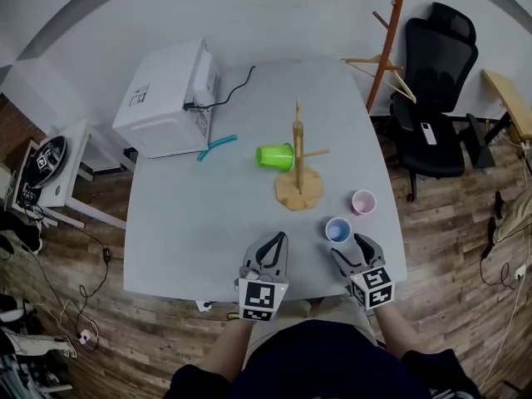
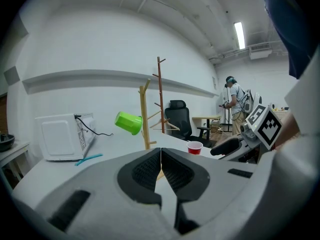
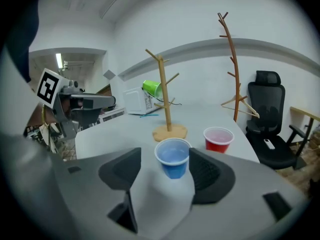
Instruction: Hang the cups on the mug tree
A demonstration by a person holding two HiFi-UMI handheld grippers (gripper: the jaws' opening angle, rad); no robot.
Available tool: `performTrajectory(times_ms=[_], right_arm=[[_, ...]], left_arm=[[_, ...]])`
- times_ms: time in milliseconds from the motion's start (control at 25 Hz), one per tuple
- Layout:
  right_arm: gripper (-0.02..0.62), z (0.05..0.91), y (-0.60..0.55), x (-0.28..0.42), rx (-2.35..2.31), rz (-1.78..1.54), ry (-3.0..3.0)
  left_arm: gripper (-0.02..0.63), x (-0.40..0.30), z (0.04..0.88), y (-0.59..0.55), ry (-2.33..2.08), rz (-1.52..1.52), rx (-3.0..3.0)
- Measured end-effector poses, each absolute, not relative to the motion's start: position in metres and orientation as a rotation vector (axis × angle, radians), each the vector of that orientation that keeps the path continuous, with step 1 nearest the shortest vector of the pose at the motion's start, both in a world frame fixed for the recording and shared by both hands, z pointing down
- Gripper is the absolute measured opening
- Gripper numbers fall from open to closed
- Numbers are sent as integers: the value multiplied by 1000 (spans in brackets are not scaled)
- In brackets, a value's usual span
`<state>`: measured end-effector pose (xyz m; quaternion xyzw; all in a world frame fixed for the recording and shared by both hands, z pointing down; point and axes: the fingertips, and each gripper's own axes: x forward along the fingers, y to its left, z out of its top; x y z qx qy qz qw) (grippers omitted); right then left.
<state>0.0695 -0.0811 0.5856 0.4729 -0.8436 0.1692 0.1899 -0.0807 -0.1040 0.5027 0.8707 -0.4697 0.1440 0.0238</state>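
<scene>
While my left gripper (image 2: pixel 161 156) hangs over the near edge of the desk (image 1: pixel 208 223) with its jaws pressed together on nothing, my right gripper (image 3: pixel 165 151) is spread wide at the blue cup (image 3: pixel 173 159). That cup stands upright and mouth up on the desk, framed between my two pads. Neither pad appears to touch it, though through this bulging lens I cannot be sure whether it sits fully between them or just ahead of their tips.

One cup is done: the green cup (image 1: pixel 275 157) hangs on its side on a peg of the mug tree (image 1: pixel 301 194), mouth toward the post. The red cup (image 3: pixel 218 139) stands upright just beside the blue one, on its far right, apart from it. The tree stands beyond both, near the middle of the desk.

I judge this as the reach for the second cup, about a third of the way through the job. Next I would ease forward until the pads flank the cup's wall below the rim, then close gently, since thin plastic like this likely buckles under a hard squeeze. After that comes a lift clear of the red cup, a tilt onto its side, and a slide over one of the free pegs
</scene>
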Motion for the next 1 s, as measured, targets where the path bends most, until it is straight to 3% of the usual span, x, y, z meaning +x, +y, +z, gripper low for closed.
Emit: performTrajectory(times_ms=[1000], right_arm=[[302,662,-117,64,1169,504,-2239]], left_arm=[[20,-102,524,-94,-1513,477,2602]])
